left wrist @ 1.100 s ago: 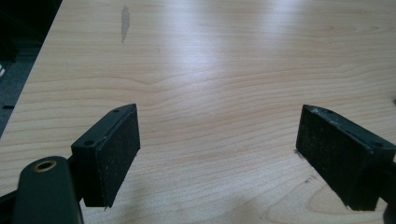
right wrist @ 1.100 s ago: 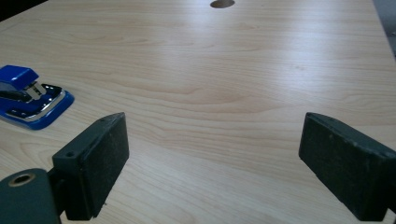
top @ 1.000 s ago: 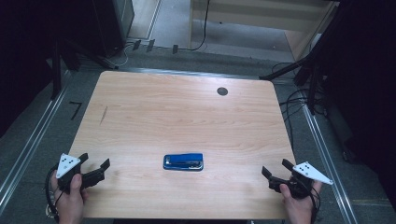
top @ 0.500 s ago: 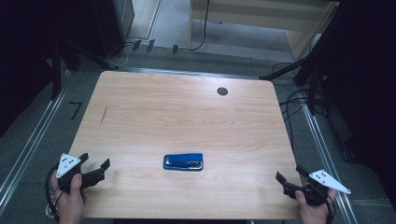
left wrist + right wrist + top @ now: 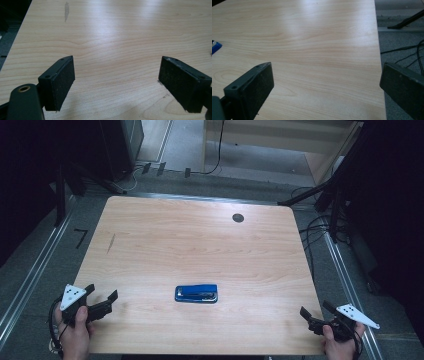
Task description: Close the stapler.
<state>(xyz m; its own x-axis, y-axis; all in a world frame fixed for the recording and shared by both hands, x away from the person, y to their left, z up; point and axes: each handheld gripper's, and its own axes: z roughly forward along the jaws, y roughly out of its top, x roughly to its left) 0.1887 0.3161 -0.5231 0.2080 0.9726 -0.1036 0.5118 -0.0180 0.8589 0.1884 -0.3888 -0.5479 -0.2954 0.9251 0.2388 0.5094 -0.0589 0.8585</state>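
Stapler (image 5: pixel 196 293) lies flat near table (image 5: pixel 200 240) front centre, well apart from both grippers; left gripper (image 5: pixel 102 302) and right gripper (image 5: pixel 314 314) jaws wide open, empty; risk: right sits at table corner, may clip edge on approach.

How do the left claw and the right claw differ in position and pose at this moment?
The left claw sits over the table's near-left corner; the right claw sits at the near-right corner, straddling the table's edge. The left is nearer the blue stapler than the right. Both are open, empty and hand-held.
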